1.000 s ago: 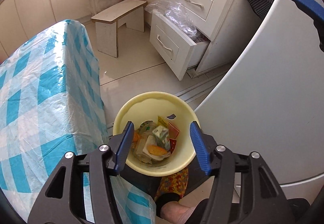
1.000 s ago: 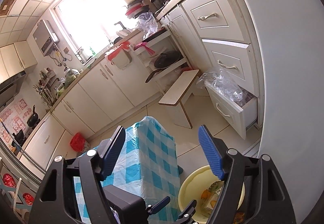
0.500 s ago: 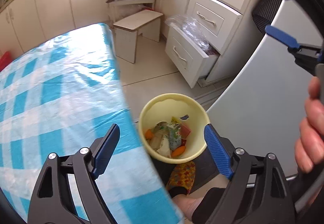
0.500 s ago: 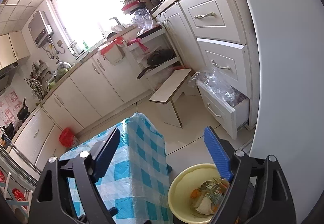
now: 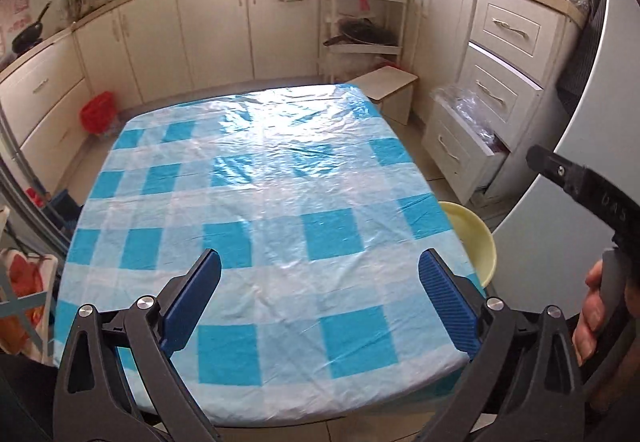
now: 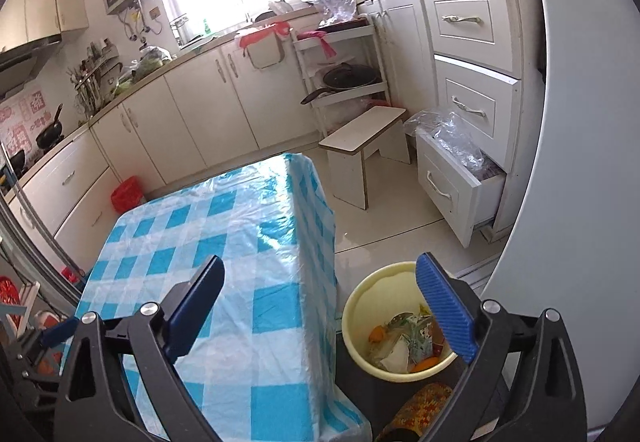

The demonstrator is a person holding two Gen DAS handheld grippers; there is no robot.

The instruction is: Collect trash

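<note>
A yellow bin (image 6: pixel 368 306) stands on the floor at the table's right side, holding several pieces of trash (image 6: pixel 408 338), among them wrappers and orange bits. In the left wrist view only its rim (image 5: pixel 478 238) shows past the table edge. My left gripper (image 5: pixel 320 294) is open and empty above the blue-and-white checked tablecloth (image 5: pixel 256 202). My right gripper (image 6: pixel 320 306) is open and empty, held above the table's right edge and the bin. I see no loose trash on the table.
A white fridge door (image 6: pixel 580 202) rises at the right. An open bottom drawer (image 6: pixel 452 186) with a plastic bag juts out beyond the bin. A low wooden stool (image 6: pixel 364 146) stands behind the table. A red bag (image 5: pixel 98 116) sits by the far cabinets.
My left gripper swung left from above the bin to over the table, jaws wider. My right gripper tilted down a little, so the bin shows more fully.
</note>
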